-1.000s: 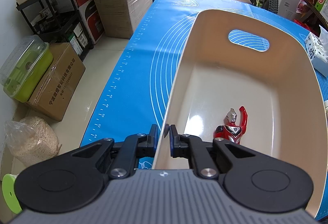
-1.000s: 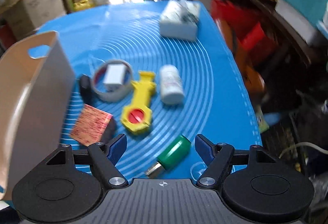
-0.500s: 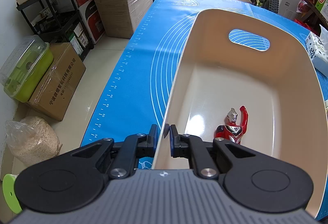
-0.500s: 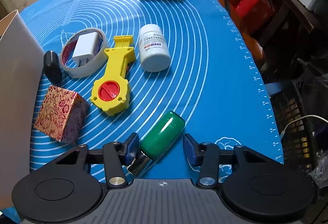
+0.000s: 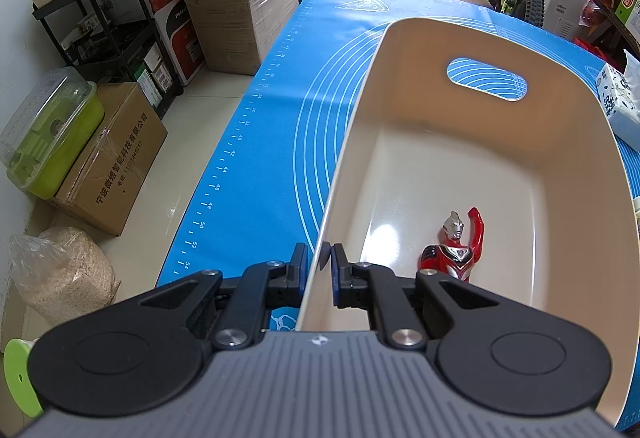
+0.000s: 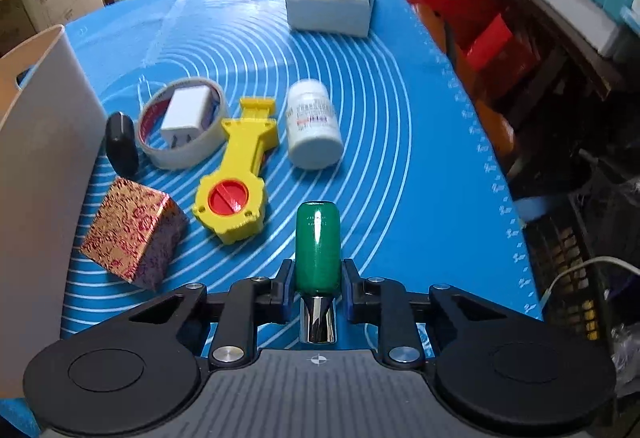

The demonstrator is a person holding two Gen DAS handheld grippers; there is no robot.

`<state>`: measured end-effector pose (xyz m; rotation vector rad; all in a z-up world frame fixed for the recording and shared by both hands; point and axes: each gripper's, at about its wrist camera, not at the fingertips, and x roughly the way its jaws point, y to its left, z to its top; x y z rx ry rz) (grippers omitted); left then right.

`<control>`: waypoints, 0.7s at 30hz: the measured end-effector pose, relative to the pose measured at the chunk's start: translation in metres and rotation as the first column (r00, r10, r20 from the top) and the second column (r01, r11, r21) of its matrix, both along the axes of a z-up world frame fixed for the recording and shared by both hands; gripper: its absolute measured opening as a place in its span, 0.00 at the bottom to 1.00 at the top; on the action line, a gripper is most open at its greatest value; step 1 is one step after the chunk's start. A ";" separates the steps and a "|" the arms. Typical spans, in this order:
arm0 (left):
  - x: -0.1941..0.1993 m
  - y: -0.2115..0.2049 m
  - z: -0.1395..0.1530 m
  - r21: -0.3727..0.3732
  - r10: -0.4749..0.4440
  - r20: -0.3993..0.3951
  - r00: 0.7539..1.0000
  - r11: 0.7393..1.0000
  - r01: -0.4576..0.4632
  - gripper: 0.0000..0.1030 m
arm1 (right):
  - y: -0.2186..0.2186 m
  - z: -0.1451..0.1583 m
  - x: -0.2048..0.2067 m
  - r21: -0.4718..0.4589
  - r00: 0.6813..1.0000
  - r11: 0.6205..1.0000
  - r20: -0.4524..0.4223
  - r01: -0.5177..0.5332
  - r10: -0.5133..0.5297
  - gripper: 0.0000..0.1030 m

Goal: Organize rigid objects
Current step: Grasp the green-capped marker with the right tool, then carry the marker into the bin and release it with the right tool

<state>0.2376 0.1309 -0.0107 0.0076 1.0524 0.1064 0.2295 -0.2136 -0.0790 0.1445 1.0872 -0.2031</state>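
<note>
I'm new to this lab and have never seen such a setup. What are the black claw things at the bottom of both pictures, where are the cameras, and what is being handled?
There is no robot: a person holds a hand-held gripper in each hand, and each carries a camera looking along its two fingers. In the left camera's picture, the left hand-held gripper is shut on the rim of a cream bin, which holds a red toy figure. In the right camera's picture, the right hand-held gripper is closing around a green cylinder on the blue mat. Also there: a yellow tool, white bottle, tape roll, patterned box and tissue box.
</note>
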 end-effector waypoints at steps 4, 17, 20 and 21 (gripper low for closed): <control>0.000 0.000 0.000 -0.001 0.001 0.000 1.000 1.000 -0.001 0.14 | 0.001 0.014 -0.003 0.000 0.999 1.000 0.053 -0.005 0.005 0.32; 0.000 -0.001 -0.001 0.008 -0.004 0.001 1.000 1.000 0.004 0.13 | 0.055 0.099 -0.006 -0.122 0.924 0.976 0.317 -0.182 0.212 0.32; 0.001 -0.001 -0.001 0.008 -0.003 0.001 1.000 1.000 0.003 0.13 | 0.073 0.114 -0.001 -0.122 0.901 0.966 0.348 -0.229 0.258 0.32; 0.000 -0.001 -0.001 0.009 -0.003 0.001 1.000 1.000 0.003 0.13 | 0.079 0.119 0.002 -0.120 0.893 0.962 0.359 -0.244 0.272 0.32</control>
